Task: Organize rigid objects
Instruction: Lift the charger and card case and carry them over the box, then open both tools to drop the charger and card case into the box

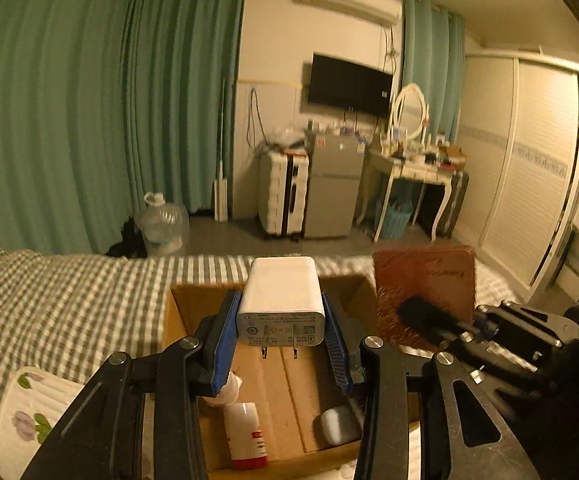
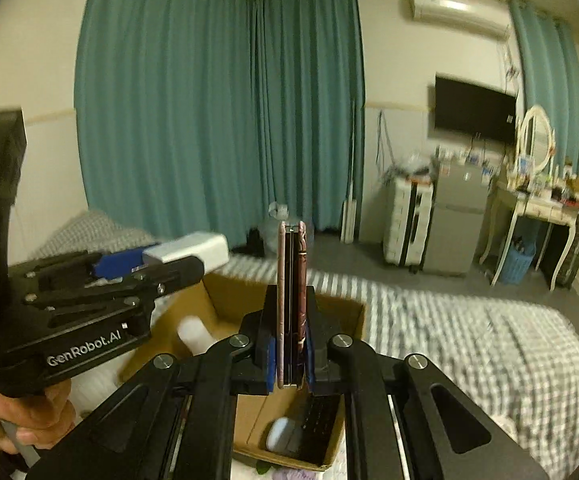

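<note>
Left wrist view: the left gripper (image 1: 281, 320) pinches a white plug-in charger (image 1: 280, 300) between its blue pads (image 1: 225, 336), prongs toward the camera, and holds it above the open cardboard box (image 1: 177, 312) that rests on the grey-and-white checked bedcover (image 1: 69, 300). On the box floor lie a white bottle with a red base (image 1: 245, 436) at the left and a small white earbud case (image 1: 339, 426) at the right. To the right, the right gripper (image 1: 421, 312) carries a flat reddish-brown phone (image 1: 425, 284), seen broadside above the box's right edge. A white floral-printed item (image 1: 29, 420) lies on the bedcover left of the box. Right wrist view: the right gripper (image 2: 289, 320) is pressed together on the phone (image 2: 291, 300), seen edge-on and upright, with a pink rim on the left and a dark patterned face on the right; it stands over the cardboard box (image 2: 353, 316). Below it, the earbud case (image 2: 283, 438) lies beside a dark flat object (image 2: 321, 420) that cannot be identified. At the left, a hand (image 2: 21, 416) holds the left gripper (image 2: 193, 254), which clamps the charger (image 2: 193, 252) over the near-left part of the box; a blurred white shape beneath it is the bottle (image 2: 195, 332). Teal curtains (image 2: 217, 100) hang behind.
</note>
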The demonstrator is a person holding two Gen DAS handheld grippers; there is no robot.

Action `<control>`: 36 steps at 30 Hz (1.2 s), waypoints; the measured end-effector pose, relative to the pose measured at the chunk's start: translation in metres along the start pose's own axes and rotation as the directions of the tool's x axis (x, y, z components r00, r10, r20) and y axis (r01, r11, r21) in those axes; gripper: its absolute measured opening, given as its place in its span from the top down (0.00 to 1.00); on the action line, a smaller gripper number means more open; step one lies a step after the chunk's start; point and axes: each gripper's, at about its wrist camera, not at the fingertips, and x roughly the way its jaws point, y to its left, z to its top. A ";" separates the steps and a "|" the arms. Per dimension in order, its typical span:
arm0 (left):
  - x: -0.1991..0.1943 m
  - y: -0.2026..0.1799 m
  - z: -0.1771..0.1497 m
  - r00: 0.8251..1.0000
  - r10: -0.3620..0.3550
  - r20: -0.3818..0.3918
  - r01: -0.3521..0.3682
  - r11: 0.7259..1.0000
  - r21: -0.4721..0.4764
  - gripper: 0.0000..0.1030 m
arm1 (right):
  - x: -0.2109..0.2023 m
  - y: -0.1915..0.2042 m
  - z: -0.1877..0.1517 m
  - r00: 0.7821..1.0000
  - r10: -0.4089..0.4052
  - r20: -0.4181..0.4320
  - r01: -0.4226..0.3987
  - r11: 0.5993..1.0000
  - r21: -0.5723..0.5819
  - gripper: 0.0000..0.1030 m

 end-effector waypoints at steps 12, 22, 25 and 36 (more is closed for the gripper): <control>0.065 0.008 -0.039 0.981 0.010 -0.192 -0.008 1.000 0.009 0.60 | 0.084 -0.031 -0.074 0.972 0.004 -0.237 0.005 0.999 0.039 0.91; 0.070 0.018 -0.038 0.974 -0.005 -0.226 -0.015 0.996 -0.087 0.57 | 0.086 -0.028 -0.080 0.964 -0.011 -0.265 0.021 0.999 0.035 0.90; 0.060 0.029 -0.031 0.975 -0.019 -0.219 -0.011 0.991 -0.133 0.57 | 0.084 -0.027 -0.078 0.962 -0.020 -0.271 0.030 0.999 0.030 0.89; -0.019 0.038 0.013 0.996 0.020 -0.083 -0.031 0.991 -0.130 0.54 | 0.020 -0.019 -0.033 0.990 -0.067 -0.125 0.071 0.997 0.028 0.56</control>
